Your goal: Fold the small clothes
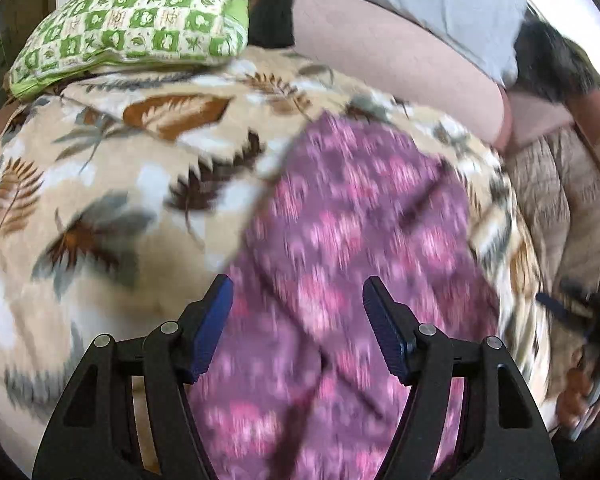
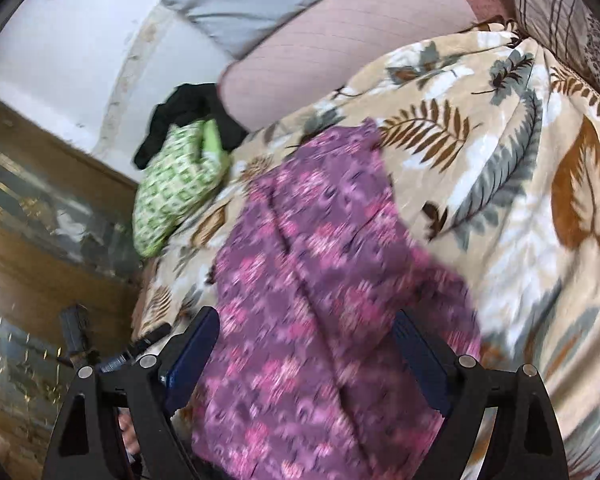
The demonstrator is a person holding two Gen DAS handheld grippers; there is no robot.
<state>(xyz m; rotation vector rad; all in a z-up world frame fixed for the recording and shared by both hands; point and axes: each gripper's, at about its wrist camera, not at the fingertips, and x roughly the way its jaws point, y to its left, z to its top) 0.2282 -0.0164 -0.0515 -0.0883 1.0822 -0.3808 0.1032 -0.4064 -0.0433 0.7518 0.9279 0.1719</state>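
1. Cloth [image 1: 340, 248]: purple, pink print, lying on the leaf blanket [image 1: 100, 184] on the bed. Both views are motion-blurred, so edges and hems are hard to read.
2. Left gripper [image 1: 298, 328]: fingers spread wide, nothing between them, hovering over the cloth's near end. Contact with the fabric: cannot tell.
3. Right gripper [image 2: 304, 364]: fingers also apart, cloth passing under and between them, no pinch visible. In the left view it shows at 4 o'clock, off the cloth's right edge.
4. Step in hand, my guess: lining up for corner grabs before the first fold.
5. To do it well: each gripper takes its own near corner, pinching the cloth alone, not the blanket under it. Close fully before lifting. Lift both together, keep the edge taut and carry it flat toward the far end so the ridges smooth out.
6. Risk: the fabric looks thin and rumpled, and a one-sided pull would skew the fold.
7. Long axis: in the left view, from 6 o'clock up toward 12, narrowing at the far end. In the right view, from 6 toward roughly 1 o'clock, with a crease running along it.
8. Which end is neck or hem: cannot tell.
9. Green pillow [image 1: 132, 28] at 11 o'clock in the left view, well apart from the cloth.
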